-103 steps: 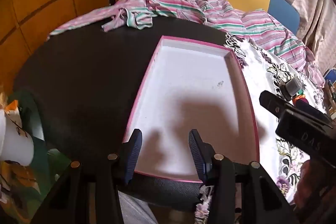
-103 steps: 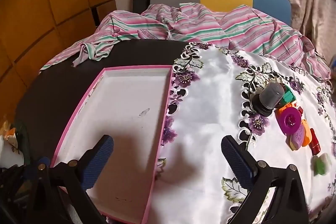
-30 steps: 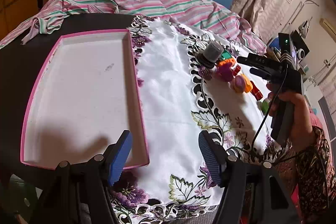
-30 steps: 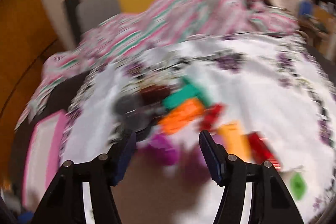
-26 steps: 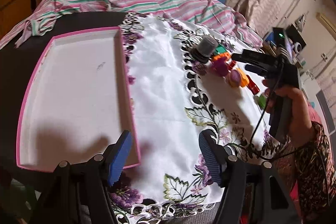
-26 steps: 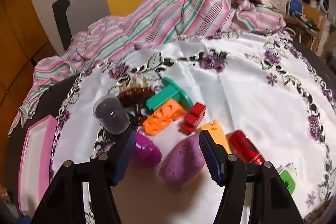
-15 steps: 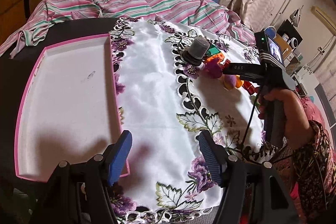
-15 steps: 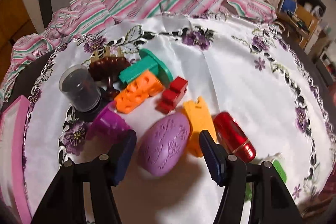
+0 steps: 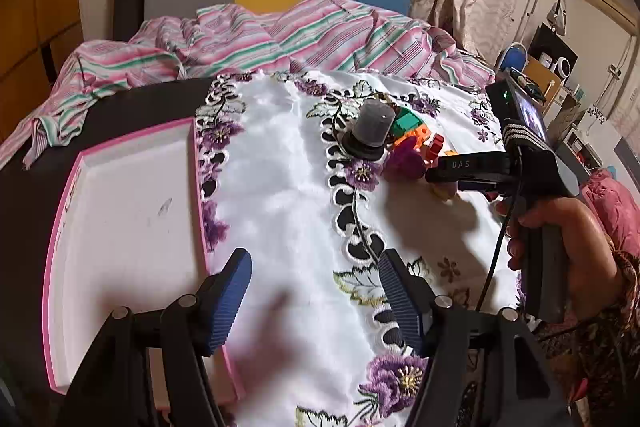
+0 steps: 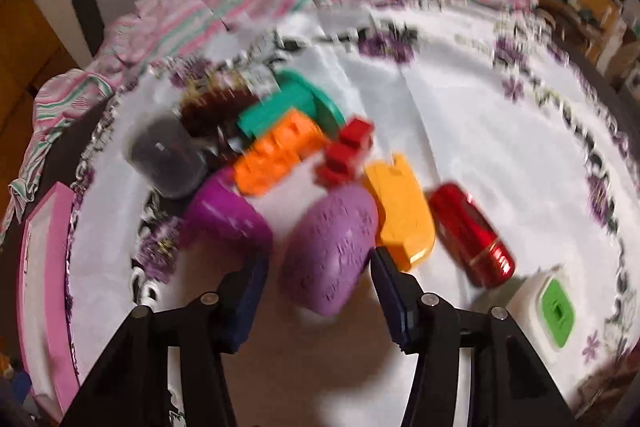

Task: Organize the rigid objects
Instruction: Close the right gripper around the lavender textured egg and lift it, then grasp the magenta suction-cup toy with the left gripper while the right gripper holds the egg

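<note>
Right wrist view: my right gripper [image 10: 316, 291] hung low over the toy pile, its blue ribbed fingers [image 10: 394, 301] spread apart with nothing clamped.
Between those fingers: the mauve textured egg-shaped plastic toy [image 10: 330, 247] lay with its near end in the gap; I could not tell whether either pad touched it, as the picture was blurred.
Left of the egg: a magenta plastic cup lying on its side [image 10: 228, 219], just beside my left-hand finger.
Right of the egg: a flat yellow-orange plastic piece [image 10: 402, 215], touching the egg's edge, then a glossy red cylinder [image 10: 470, 233] on its side.
Far right: a white block with a green square top [image 10: 554, 307], apart from the pile.
Behind the egg: an orange perforated brick [image 10: 278, 151], a small red stepped block [image 10: 346, 151], a teal flanged piece [image 10: 296, 111], a brown toothed wheel [image 10: 216, 107] and a dark smoky cylinder on a black base [image 10: 168, 157], all crowded together.
Left wrist view: my left gripper [image 9: 316, 301] hovered with its fingers [image 9: 228, 301] wide apart and bare, over the seam between cloth and tray.
Tray: the pink-rimmed white shallow tray [image 9: 64, 211] sat on the dark counter [image 9: 36, 179], its right edge against the cloth.
Cloth: the white satin cloth with purple embroidered flowers [image 9: 280, 187] carried the whole pile.
Back edge: a pink and green striped fabric [image 9: 248, 35] lay bunched along the counter.
</note>
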`<action>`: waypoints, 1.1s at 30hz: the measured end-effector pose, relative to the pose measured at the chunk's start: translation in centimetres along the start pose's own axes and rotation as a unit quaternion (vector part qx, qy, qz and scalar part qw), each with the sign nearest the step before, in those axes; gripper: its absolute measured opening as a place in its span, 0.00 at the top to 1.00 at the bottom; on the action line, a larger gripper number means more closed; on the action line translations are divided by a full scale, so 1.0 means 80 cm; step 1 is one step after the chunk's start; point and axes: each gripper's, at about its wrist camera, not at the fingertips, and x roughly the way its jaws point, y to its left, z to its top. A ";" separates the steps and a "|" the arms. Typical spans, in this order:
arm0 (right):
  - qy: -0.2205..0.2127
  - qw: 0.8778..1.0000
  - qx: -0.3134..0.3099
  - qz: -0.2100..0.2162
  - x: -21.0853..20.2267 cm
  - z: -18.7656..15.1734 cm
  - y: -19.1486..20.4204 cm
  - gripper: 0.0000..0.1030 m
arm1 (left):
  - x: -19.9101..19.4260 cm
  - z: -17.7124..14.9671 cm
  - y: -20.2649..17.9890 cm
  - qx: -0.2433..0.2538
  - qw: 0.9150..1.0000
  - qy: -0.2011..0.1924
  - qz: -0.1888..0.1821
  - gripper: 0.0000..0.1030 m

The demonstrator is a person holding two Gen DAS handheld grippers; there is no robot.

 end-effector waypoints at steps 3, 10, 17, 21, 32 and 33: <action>-0.003 1.000 0.029 0.003 0.005 0.008 -0.010 0.47 | 0.009 0.003 -0.003 0.000 1.000 0.009 -0.006 0.35; 0.001 1.000 0.014 -0.001 0.011 0.010 -0.007 0.57 | 0.033 0.014 -0.030 0.029 0.999 0.029 -0.021 0.35; 0.018 0.996 -0.059 0.069 0.008 -0.006 0.031 0.57 | 0.049 0.025 -0.031 0.016 0.999 0.027 -0.008 0.35; 0.008 0.995 -0.050 0.083 -0.002 -0.009 0.031 0.57 | 0.059 0.029 -0.024 0.003 0.999 0.035 -0.005 0.35; -0.016 0.999 -0.015 -0.034 -0.008 0.007 -0.007 0.57 | 0.119 0.066 -0.068 0.008 0.998 0.036 -0.048 0.35; -0.016 0.999 -0.004 -0.037 -0.009 0.008 -0.013 0.57 | 0.125 0.070 -0.074 0.016 0.999 0.027 -0.042 0.35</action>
